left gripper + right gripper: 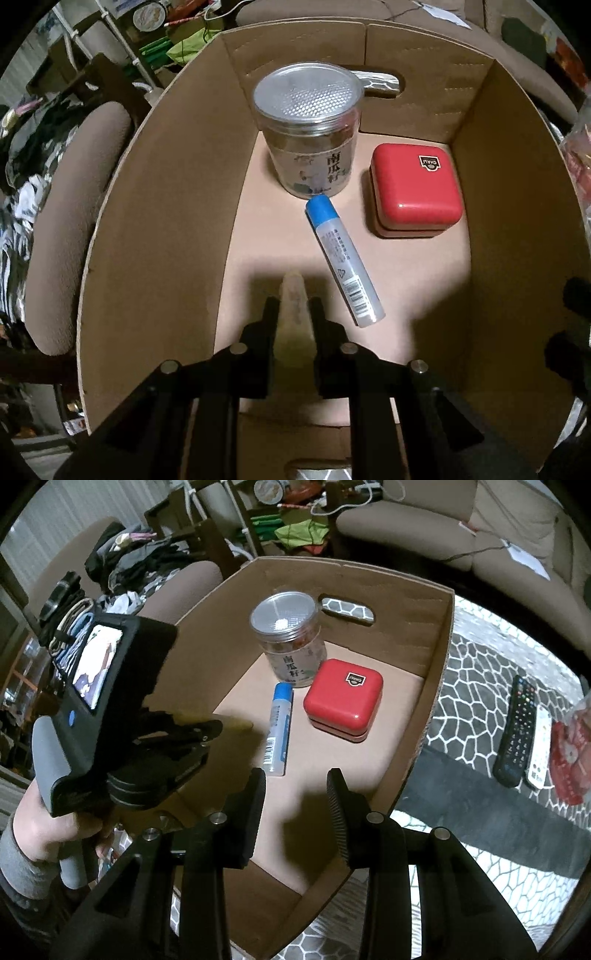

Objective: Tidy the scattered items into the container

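An open cardboard box (147,221) holds a clear jar with a silver lid (306,99), a red square tin (413,184) and a blue-capped tube (343,262) lying flat. My left gripper (294,304) points down into the box, low over its floor and near the tube's end. It is shut on a pale yellowish tapered object (294,291). The right wrist view shows that gripper (218,723) from the side, held by a hand in a grey sleeve (22,853). My right gripper (295,779) hangs open above the box's near part with nothing between its fingers.
To the right of the box, a black remote (515,731), a white remote (539,749) and a red packet (569,760) lie on a grey patterned rug (472,672). A beige sofa (406,528) stands behind. A chair piled with clothes (140,565) is at the left.
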`<state>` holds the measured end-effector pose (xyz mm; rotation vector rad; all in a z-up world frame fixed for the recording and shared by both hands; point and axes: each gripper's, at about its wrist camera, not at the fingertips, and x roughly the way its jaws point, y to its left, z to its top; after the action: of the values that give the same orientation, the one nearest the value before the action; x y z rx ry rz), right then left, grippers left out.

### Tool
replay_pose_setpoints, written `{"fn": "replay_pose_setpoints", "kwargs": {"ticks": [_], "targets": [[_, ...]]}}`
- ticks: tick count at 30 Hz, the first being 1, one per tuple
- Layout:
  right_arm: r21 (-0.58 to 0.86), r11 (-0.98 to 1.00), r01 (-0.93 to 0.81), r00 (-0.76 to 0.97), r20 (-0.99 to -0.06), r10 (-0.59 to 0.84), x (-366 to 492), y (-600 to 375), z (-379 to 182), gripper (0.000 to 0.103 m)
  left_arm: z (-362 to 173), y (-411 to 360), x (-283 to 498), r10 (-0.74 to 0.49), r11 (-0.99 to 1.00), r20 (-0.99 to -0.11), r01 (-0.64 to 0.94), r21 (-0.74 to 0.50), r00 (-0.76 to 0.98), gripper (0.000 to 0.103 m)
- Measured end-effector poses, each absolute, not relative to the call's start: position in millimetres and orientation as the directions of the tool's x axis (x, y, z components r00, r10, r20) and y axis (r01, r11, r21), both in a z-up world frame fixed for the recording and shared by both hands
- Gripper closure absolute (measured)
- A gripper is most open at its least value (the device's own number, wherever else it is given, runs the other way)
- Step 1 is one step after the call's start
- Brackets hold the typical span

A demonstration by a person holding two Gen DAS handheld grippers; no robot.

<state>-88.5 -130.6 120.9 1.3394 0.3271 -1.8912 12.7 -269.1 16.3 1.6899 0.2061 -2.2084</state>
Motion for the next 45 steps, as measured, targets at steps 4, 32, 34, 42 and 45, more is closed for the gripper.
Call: {"fn": "replay_pose_setpoints", "kwargs": {"ticks": [4, 32, 34, 42, 45], "targets": [[0.22, -0.662, 0.717, -0.14, -0.885, -0.445, -87.8, -129.6, 121.1, 0.07, 17.7, -273.3, 3.3, -0.184, -0.926, -0.958, 0.365, 0.094, -0.219, 0.087], [0.951, -0.25, -0.179, 0.185, -0.217, -0.958, -128.1, -167.1, 16.4, 0.062, 100.9, -349.9, 124.3, 0.254, -0.678, -0.627, 0.326, -0.658, -0.737, 0.087], [0.956, -0.208, -0.208, 0.173, -0.174, -0.969, -122.9, -169.5, 13.7, 0.062, 94.6, -352.2, 124.8, 0.261, -0.662, -0.615, 0.326, -0.675, -0.744, 0.087], [0.949, -0.271, -0.164, 0.159, -0.245, -0.956, -120.1, -181.8, 8.8, 0.082, 85.5, -350.0, 126.3, 0.255, -0.66, -0.614, 0.33, -0.675, -0.747, 0.087], [0.942, -0.282, -0.183, 0.178, -0.25, -0.952, -129.8, -179.5, 10.1, 0.08, 79.8, -348.8, 126.3, 0.265, -0.654, -0.618, 0.333, -0.679, -0.74, 0.087]]}}
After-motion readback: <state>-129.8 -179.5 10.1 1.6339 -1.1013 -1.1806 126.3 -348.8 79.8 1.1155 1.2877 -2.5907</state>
